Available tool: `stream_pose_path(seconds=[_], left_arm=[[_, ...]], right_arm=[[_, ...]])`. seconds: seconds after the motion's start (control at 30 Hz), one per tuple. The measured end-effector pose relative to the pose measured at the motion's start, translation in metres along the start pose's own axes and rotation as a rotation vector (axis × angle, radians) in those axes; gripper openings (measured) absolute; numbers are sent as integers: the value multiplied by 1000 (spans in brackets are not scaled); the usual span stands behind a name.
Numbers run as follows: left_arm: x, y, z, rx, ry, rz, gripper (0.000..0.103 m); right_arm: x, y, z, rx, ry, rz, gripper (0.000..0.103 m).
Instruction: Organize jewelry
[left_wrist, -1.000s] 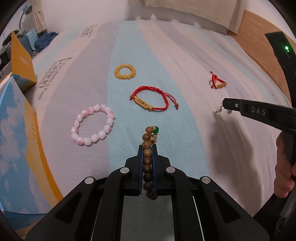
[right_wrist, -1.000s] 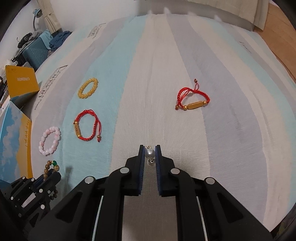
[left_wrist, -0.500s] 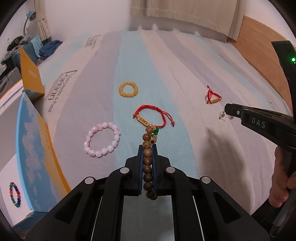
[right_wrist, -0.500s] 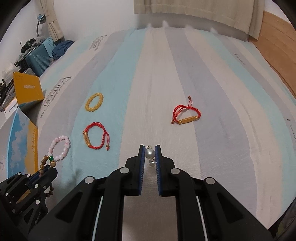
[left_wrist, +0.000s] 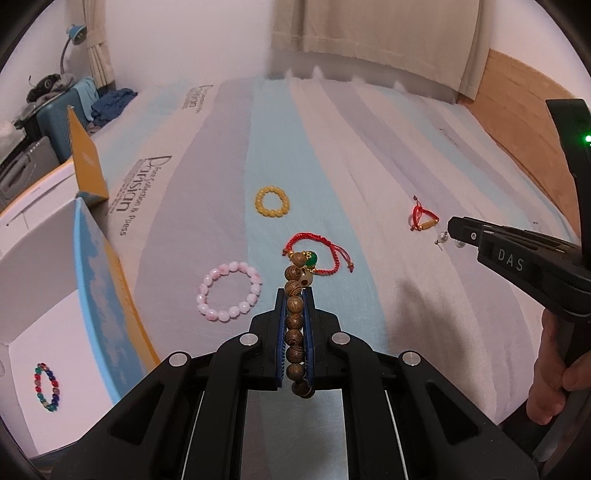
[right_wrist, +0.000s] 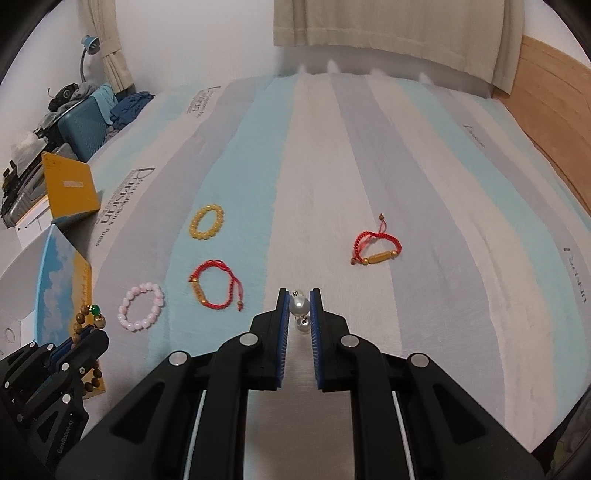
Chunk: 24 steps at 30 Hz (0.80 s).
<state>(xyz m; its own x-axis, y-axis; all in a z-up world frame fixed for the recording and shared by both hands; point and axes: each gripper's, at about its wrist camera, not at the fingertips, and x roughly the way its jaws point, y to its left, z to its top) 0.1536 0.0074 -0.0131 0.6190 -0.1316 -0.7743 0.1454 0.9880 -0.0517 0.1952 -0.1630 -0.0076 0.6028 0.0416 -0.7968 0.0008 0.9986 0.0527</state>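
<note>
Carrying two pieces at once, I have my left gripper (left_wrist: 295, 291) clamped on the wooden bracelet (left_wrist: 295, 314) and my right gripper (right_wrist: 298, 295) pinched on a pearl earring (right_wrist: 299, 305). Both hang above the striped bedspread (left_wrist: 332, 147), clear of the cloth.

My guess is that both belong in the white box (left_wrist: 33, 295) at 9 o'clock of my left tool, where a multicoloured bracelet (left_wrist: 46, 382) already lies. To do this well, I should move the left gripper over the box wall before loosening, keep it level so the strand does not swing, and lower close to the floor of the box before letting go. The pearl sits right at the fingertips, so I must not ease that squeeze on the way.

In the left wrist view the wooden strand runs along the fingers, its long axis from 6 to 12 o'clock, with the green bead (left_wrist: 311, 259) leading at the 12 o'clock end and a loose end trailing behind the pads.

On the bed lie a pink bracelet (left_wrist: 229, 291), a yellow bracelet (left_wrist: 272, 202) and two red cord bracelets (left_wrist: 319, 254) (left_wrist: 423, 218).
</note>
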Motion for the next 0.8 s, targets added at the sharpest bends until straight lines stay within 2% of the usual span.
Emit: stream_pose_path(seconds=[0.23,0.8], left_arm=[[-16,15,0,-21,-22,14,7],[-45,85,-6,-127,-36,90,7]], right_arm=[[-12,21,4,-23,-22,13,11],[-27,99,3,-124,-43,84,11]])
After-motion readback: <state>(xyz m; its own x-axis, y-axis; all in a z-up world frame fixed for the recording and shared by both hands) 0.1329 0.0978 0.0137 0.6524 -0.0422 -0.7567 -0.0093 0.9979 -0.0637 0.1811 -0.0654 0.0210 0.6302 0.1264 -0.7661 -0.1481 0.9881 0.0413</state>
